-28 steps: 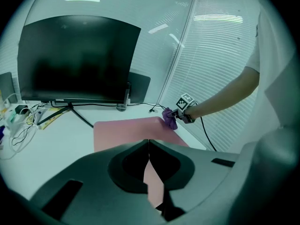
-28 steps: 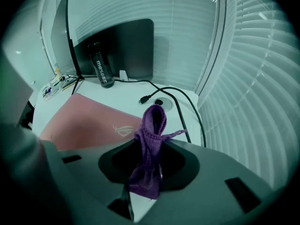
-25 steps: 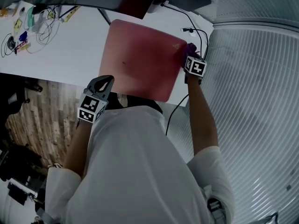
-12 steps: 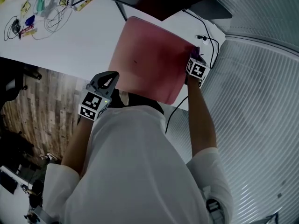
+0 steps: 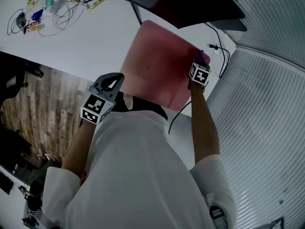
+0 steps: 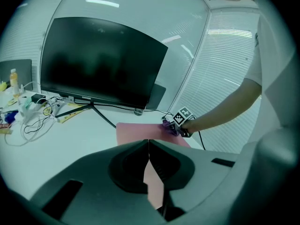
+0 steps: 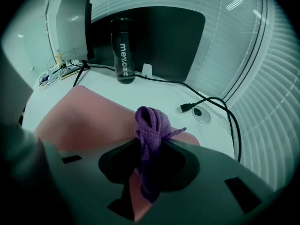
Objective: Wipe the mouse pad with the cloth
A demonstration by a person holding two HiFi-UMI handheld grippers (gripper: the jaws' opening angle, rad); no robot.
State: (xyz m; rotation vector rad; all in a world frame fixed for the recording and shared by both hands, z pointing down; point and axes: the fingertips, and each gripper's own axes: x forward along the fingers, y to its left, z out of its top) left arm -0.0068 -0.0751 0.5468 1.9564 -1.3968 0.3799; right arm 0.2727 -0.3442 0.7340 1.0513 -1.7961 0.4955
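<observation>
The pink mouse pad (image 5: 157,63) lies on the white desk (image 5: 90,46) under the monitor. My right gripper (image 5: 202,61) is at the pad's right edge near its far corner, shut on a bunched purple cloth (image 5: 204,57). In the right gripper view the cloth (image 7: 151,125) sticks up between the jaws, with the mouse pad (image 7: 84,114) beneath and to the left. My left gripper (image 5: 111,81) hovers at the desk's front edge, left of the pad, shut and holding nothing. The left gripper view shows the left gripper (image 6: 148,146), the mouse pad (image 6: 136,129) and the cloth (image 6: 168,125) beyond.
A black monitor (image 6: 101,64) on a thin stand fills the back of the desk. A clear bottle (image 7: 123,50) stands behind the pad. A black cable (image 7: 208,101) and a round desk grommet (image 7: 203,114) lie right of it. Loose wires and small items (image 5: 47,6) clutter the far left.
The head view has shifted, so the pad sits further right in the frame. The right gripper keeps the cloth at the pad's right edge. The left gripper has hardly moved.
</observation>
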